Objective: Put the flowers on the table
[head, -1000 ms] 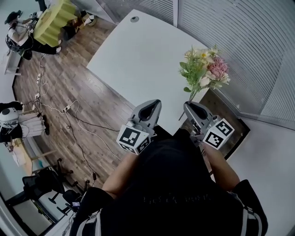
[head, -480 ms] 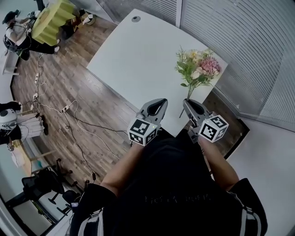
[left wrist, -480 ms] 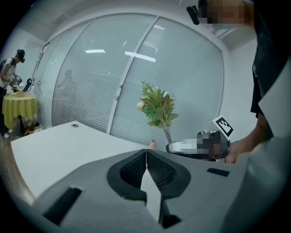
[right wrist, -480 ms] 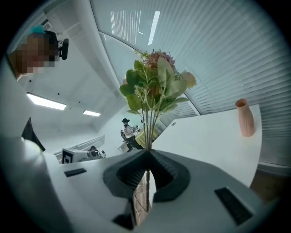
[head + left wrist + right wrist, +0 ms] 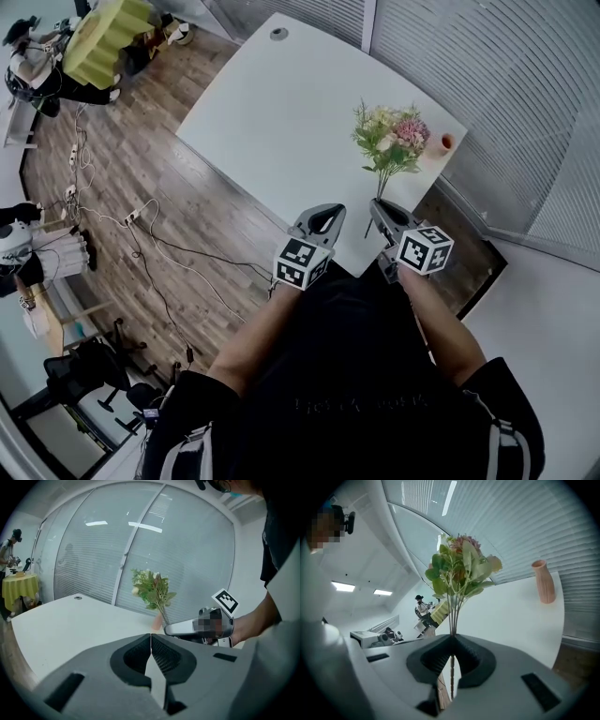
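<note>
A bunch of flowers [image 5: 391, 141] with pink, cream and yellow blooms and green leaves stands up from my right gripper [image 5: 379, 203], which is shut on its thin stems. In the right gripper view the flowers [image 5: 459, 571] rise straight out of the closed jaws, over the white table [image 5: 506, 616]. My left gripper [image 5: 330, 212] is beside it to the left, shut with nothing between its jaws. In the left gripper view the flowers [image 5: 152, 588] and the right gripper [image 5: 168, 629] show ahead to the right. Both grippers hover at the near edge of the white table [image 5: 281, 122].
A small pink ribbed vase [image 5: 446, 142] stands on the table's right corner, also seen as a vase [image 5: 543, 581] in the right gripper view. Slatted glass walls [image 5: 506, 84] run behind the table. Cables [image 5: 159, 253] trail over the wood floor at left, and a yellow-covered table [image 5: 103, 37] with a person stands far left.
Both grippers have sunk and drawn closer together over the table's near edge. The flowers have come down with the right gripper, and the pink vase has come into sight.
</note>
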`<state>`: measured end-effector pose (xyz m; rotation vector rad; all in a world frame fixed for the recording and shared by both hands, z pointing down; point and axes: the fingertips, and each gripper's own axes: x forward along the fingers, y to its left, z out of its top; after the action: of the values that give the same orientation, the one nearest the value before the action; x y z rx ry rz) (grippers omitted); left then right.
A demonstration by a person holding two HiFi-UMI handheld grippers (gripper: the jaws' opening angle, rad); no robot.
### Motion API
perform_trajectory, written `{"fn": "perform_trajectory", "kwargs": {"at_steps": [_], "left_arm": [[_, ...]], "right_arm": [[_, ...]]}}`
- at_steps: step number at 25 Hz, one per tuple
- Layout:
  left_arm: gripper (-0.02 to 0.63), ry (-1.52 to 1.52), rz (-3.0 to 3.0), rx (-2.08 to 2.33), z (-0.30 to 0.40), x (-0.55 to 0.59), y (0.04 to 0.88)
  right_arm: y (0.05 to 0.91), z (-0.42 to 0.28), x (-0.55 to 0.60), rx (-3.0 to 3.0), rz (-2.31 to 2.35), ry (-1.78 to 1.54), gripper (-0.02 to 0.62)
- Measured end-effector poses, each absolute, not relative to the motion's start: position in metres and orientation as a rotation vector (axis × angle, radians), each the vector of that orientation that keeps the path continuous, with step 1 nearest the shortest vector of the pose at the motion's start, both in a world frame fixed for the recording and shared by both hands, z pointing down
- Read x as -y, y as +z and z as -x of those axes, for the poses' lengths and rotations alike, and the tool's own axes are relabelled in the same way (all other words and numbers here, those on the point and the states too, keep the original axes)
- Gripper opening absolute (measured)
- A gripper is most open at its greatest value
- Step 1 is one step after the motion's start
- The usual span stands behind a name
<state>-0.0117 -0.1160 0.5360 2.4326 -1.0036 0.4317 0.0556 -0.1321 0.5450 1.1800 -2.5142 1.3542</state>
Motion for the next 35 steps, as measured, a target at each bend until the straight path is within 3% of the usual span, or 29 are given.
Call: {"fn": "perform_trajectory", "kwargs": {"at_steps": [20,35], "left_arm": [[0.02,0.567,-2.28,0.991,0.017,0.105,0.602],[0.02,0.575,-2.251,0.99,0.03,0.108,0.608]], "right_arm": [[0.648,-0.055,0.128,2.269,-1.166,1.42,0.043],[0.691,-0.035,0.135,2.147,-1.115,1.476,0.043]]}}
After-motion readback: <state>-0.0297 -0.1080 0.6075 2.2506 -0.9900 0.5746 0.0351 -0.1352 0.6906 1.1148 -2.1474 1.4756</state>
